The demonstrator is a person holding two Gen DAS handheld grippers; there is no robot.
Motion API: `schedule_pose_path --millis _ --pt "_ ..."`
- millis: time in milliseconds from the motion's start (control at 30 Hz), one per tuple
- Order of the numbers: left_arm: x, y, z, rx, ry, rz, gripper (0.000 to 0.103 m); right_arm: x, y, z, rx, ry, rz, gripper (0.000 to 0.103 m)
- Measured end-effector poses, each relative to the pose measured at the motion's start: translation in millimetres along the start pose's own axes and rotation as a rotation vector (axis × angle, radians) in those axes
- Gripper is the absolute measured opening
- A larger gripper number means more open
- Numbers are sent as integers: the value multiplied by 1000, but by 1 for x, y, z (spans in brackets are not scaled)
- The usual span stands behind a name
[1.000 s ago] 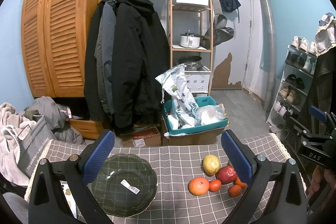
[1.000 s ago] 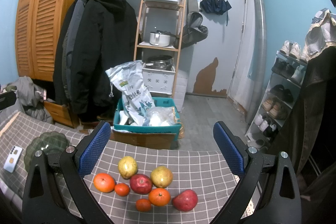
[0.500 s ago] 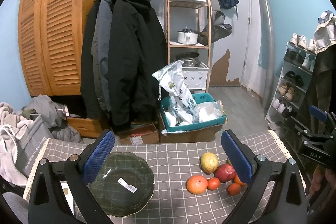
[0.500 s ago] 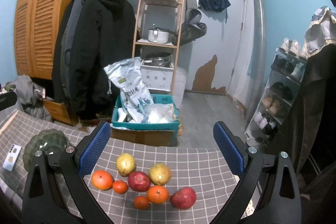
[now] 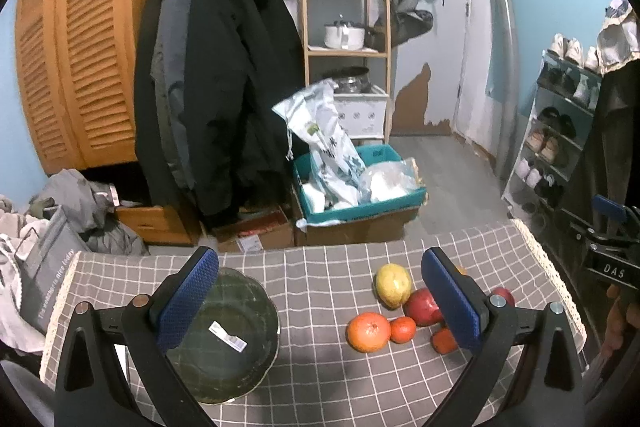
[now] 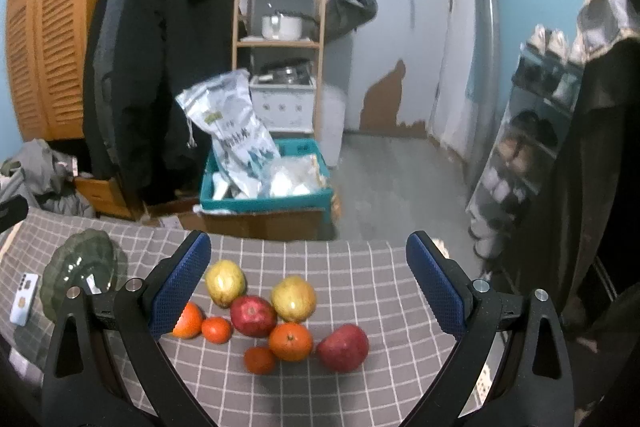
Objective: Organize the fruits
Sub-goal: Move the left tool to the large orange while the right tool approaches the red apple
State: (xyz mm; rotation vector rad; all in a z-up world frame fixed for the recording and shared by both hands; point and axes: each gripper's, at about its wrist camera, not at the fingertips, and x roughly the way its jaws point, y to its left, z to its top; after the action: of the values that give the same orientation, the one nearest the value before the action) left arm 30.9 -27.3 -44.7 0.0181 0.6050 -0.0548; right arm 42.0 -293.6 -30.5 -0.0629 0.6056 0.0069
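Both jaws gape wide, holding nothing. The fruits sit bunched in the lower middle of the right view. The right gripper (image 6: 306, 281) could bump the red apple (image 6: 343, 347), rolling it off the table (image 6: 360, 267), far from the green bowl (image 6: 82, 267) at lower left. The left gripper (image 5: 320, 291) hangs between bowl and fruit.

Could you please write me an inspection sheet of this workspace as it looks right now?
Surface: grey checked tablecloth over the table.
Job's things: eight fruits clustered together: two yellow pears, two red apples, four oranges of mixed size; dark green scalloped glass bowl holds only a label sticker.
Clutter: white phone beside the bowl.
Grippers: left tongs open, holding nothing; right tongs open above the fruit.
Cables: nothing seen.
Surroundings: teal crate of bags, black coats, wooden shelf, shoe rack.
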Motion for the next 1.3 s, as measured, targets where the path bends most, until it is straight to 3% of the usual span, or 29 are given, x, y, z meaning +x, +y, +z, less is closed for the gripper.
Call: schedule_pose_path --millis 600,1000,1300 --pt "60 -24 -35 37 188 -35 102 52 -25 -39 20 219 -21 96" --pt "113 -40 -68 51 343 -48 102 97 -43 -77 53 411 -21 96" --pt "150 -44 -95 54 446 -52 102 132 -41 -107 6 550 -27 96"
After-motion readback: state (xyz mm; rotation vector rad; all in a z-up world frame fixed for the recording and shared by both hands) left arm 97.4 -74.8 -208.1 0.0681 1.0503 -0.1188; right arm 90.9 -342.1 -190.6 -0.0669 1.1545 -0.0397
